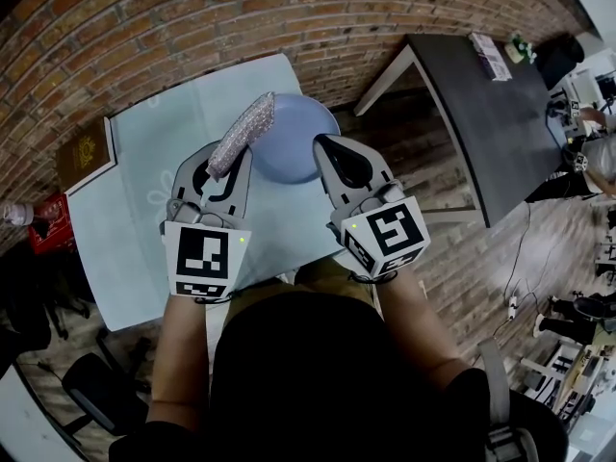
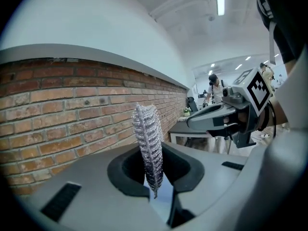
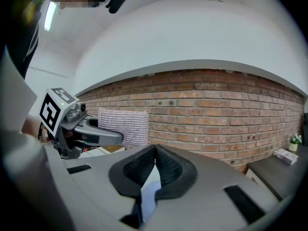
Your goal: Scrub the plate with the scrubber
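Progress: the table (image 1: 144,162), covered in a pale blue cloth, lay under both grippers. The blue plate (image 1: 294,147) was seen flat on it, just ahead of the tips and between the two grippers. The silver mesh scrubber (image 2: 148,143) was clamped by its lower end in the left gripper (image 2: 155,179) and stood out past the tips, its far end over the plate's near-left rim. No contact with the plate was shown, and the scrubber was judged to be raised clear of it. The right gripper (image 3: 156,148) was noted with its pads pressed together and nothing between them, just right of the plate.

Judgement: scrubber picked up. Scrubbing not yet evident. The whole plate was taken as left to do.

Surroundings: a brick wall (image 3: 216,105) was recorded ahead of both grippers. A dark table (image 1: 491,133) stood off to the right gripper's right. A brown book (image 1: 85,152) lay well left of the left gripper.
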The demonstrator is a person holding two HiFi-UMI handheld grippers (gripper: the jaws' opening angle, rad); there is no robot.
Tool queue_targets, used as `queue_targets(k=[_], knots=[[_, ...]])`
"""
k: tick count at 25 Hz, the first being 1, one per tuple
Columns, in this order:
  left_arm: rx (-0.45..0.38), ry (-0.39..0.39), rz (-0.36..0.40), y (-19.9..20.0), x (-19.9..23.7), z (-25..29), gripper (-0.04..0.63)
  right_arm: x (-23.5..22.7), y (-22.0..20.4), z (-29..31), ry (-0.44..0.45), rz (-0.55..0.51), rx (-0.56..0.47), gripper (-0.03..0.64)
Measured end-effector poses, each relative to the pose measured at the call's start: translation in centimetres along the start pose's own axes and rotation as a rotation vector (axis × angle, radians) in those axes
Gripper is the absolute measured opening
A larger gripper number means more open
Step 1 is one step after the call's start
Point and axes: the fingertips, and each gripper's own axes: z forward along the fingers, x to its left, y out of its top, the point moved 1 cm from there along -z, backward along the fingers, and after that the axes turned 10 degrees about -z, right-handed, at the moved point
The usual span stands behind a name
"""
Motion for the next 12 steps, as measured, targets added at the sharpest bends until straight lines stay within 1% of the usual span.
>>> queue_targets(k=[2,4,12], knots=[[-0.005,-0.014,-0.027,0.05,-0.14,0.07,0.064,-0.1,0.26,-0.14,-0.011,-0.036,-0.013,0.037],[-0.004,-0.016,-0.038,0.05,-0.13,0.11,0.064,-0.1,0.78,-0.2,-0.017,-0.053,-0.033,0.037],[-0.007,-0.013,-0.031,0.1,-0.31,0.06,0.064,-0.26,0.58,-0.58,-0.027,-0.056,-0.034,0.037]])
